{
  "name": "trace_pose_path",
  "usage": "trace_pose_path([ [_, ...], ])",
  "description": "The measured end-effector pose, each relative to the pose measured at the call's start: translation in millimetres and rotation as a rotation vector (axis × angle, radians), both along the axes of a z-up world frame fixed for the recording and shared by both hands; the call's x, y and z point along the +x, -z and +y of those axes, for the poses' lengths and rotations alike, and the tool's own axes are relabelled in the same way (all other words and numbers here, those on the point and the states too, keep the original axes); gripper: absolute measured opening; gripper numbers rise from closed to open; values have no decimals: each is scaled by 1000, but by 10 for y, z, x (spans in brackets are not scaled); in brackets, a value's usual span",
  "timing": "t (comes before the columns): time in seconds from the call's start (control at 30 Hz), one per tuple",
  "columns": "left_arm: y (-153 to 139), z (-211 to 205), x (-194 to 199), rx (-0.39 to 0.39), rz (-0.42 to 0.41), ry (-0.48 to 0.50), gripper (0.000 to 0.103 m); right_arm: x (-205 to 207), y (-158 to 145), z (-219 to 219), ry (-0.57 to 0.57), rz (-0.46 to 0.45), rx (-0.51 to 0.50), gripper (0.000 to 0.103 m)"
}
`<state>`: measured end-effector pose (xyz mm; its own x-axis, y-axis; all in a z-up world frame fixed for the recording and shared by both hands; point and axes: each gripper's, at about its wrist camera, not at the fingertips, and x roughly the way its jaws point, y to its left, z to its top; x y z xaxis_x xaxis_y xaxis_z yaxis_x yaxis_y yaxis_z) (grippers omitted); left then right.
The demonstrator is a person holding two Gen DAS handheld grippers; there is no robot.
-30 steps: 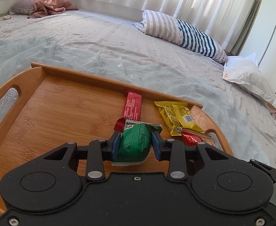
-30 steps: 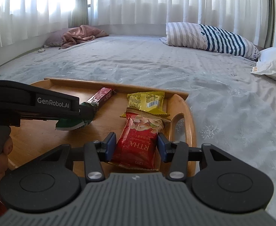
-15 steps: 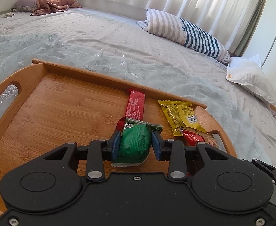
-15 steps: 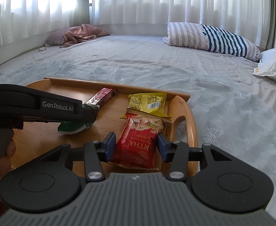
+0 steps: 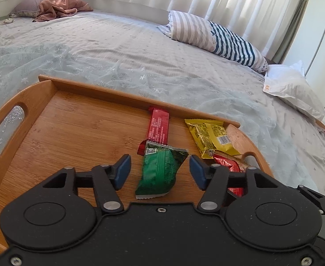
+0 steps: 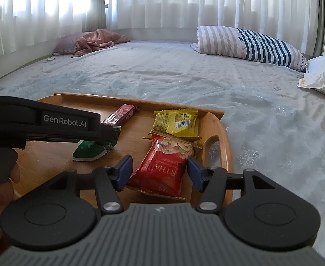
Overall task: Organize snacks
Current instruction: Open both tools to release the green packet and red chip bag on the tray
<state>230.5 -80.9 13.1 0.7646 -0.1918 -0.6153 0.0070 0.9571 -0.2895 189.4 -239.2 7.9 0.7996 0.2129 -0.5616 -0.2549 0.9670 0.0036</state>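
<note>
- While both grippers hang over the wooden tray point(image 5: 78, 88) on the bed point(image 5: 118, 51), the left gripper point(image 5: 160, 166) has its fingers spread wide, clear of the green packet point(image 5: 160, 173) lying flat between them.
- The right gripper point(image 6: 160, 170) likewise has its fingers wide, either side of the red packet point(image 6: 162, 168); whether the pads touch it I cannot tell.
- The green packet's long axis runs away from the left camera, its far end beside the red bar point(image 5: 159, 128).
- The red bar points toward the tray's far wall.
- The red packet overlaps the yellow packet point(image 6: 175, 122).
- Four snacks are in the tray: one green, one yellow, one red packet, one red bar.
</note>
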Motion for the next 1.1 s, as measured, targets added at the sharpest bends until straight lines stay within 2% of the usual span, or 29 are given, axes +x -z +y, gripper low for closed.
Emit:
trace_pose_path([
  [0.17,-94,1,-128,18,-14,35,75,-74,-45,-14,5,-10,-1,77],
  [0.37,-179,-1,-391,57,-35,84,84,-256,-114,-54,18,-27,2,84],
  [0.7,-175,156,-938,63,-54,124,89,-747,-190,-61,46,-84,-2,92],
  [1.1,-128,268,-1527,103,-110,180,91,-1173,-86,-36,90,-106,-6,103],
])
